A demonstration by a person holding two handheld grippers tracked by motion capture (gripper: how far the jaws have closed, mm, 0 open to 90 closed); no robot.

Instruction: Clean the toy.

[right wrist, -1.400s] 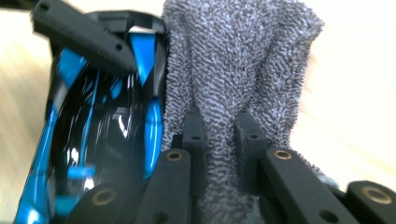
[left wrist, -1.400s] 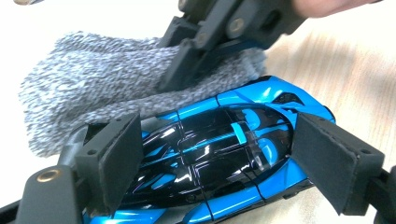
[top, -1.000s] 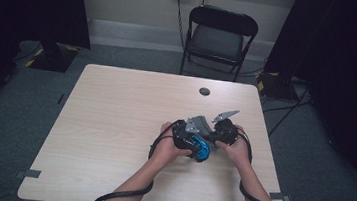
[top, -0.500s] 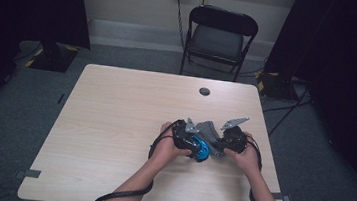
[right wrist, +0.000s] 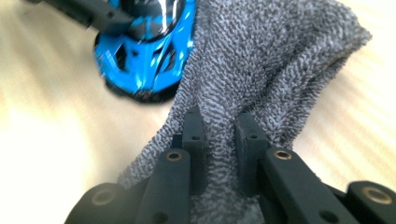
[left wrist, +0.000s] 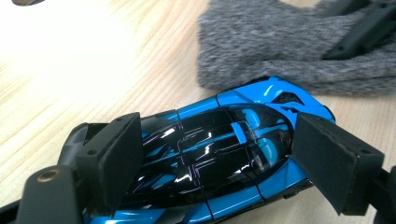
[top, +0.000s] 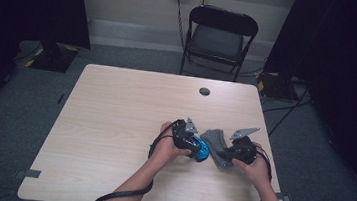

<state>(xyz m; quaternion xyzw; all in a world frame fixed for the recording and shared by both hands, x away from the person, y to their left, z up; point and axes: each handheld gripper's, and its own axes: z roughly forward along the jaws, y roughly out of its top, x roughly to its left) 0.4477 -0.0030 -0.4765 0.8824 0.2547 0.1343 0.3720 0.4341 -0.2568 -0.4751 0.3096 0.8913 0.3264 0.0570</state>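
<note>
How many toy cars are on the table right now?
1. A blue toy car sits between the left gripper's open jaws, beside the grey cloth that the right gripper pinches. The cloth could hide something.

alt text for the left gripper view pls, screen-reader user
A glossy blue and black toy car lies on a light wooden table between the left gripper's two black jaws, which flank its sides. Just beyond it lies a grey knitted cloth, pinched by another black gripper at the top right.
</note>
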